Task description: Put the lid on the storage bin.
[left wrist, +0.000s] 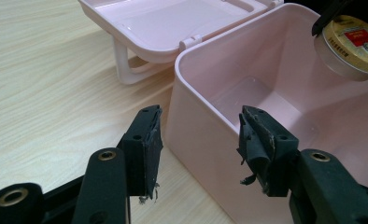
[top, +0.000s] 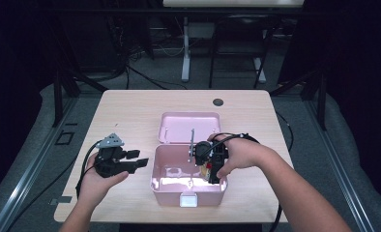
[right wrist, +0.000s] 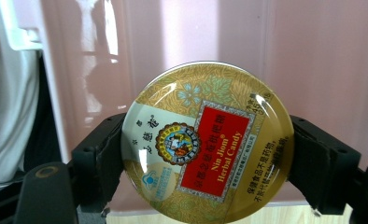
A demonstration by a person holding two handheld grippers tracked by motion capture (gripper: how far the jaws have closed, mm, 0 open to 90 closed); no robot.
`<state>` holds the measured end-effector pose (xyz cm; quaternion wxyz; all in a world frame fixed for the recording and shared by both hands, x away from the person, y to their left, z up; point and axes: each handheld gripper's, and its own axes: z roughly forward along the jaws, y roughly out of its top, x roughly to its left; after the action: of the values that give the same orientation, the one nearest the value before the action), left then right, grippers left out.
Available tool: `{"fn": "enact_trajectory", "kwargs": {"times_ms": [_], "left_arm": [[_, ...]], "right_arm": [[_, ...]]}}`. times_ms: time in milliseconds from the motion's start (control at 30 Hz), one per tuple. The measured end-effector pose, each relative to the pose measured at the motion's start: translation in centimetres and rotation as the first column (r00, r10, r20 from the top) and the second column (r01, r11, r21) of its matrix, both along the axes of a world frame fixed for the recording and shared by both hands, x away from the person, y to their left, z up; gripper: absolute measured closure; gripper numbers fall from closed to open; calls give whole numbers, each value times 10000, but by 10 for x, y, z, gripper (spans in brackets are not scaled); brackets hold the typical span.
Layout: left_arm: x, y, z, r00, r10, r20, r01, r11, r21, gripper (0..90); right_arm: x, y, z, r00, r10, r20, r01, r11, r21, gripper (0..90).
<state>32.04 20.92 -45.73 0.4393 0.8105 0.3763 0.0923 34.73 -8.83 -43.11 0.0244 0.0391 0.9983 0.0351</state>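
Note:
A pink plastic box [top: 188, 193] stands open near the table's front edge, its lid [top: 190, 126] folded back flat behind it. My right gripper [top: 212, 166] points down into the box's right side, shut on a round gold candy tin [right wrist: 207, 142] with a red label. The tin [left wrist: 353, 46] hangs above the box's floor [left wrist: 257, 100]. My left gripper [left wrist: 198, 140] is open just left of the box, its jaws astride the near left wall [left wrist: 198, 126] without touching it. In the high view the left gripper [top: 138, 161] sits level with the box.
The light wooden table [top: 130, 116] has bare room left of and behind the box. A dark round grommet [top: 218, 102] sits near the far edge. A white latch tab [top: 188, 199] sticks out at the box's front. Cables trail from both grippers.

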Motion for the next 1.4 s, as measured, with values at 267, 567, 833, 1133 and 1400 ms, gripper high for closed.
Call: {"fn": "enact_trajectory", "kwargs": {"times_ms": [267, 567, 833, 1133, 1400], "left_arm": [[0, 1, 1, 10000, 14, -62, -14, 10000, -34, 489], [1, 1, 0, 10000, -10, -8, 10, 10000, 36, 489], [1, 0, -1, 10000, 22, -14, -22, 10000, 25, 489], [1, 0, -1, 10000, 38, -32, -38, 10000, 17, 489], [1, 0, -1, 10000, 39, -41, -39, 10000, 20, 488]], "right_arm": [[1, 0, -10, 10000, -75, -12, 75, 10000, -7, 198], [3, 0, -22, 9999, -64, 123, 66, 9998, -181, 198], [4, 0, -29, 9999, -111, -15, 111, 9998, -158, 198], [4, 3, -37, 10000, -11, -24, 11, 9994, -343, 198], [4, 4, -41, 10000, 2, -22, -3, 9986, -523, 198]]}}
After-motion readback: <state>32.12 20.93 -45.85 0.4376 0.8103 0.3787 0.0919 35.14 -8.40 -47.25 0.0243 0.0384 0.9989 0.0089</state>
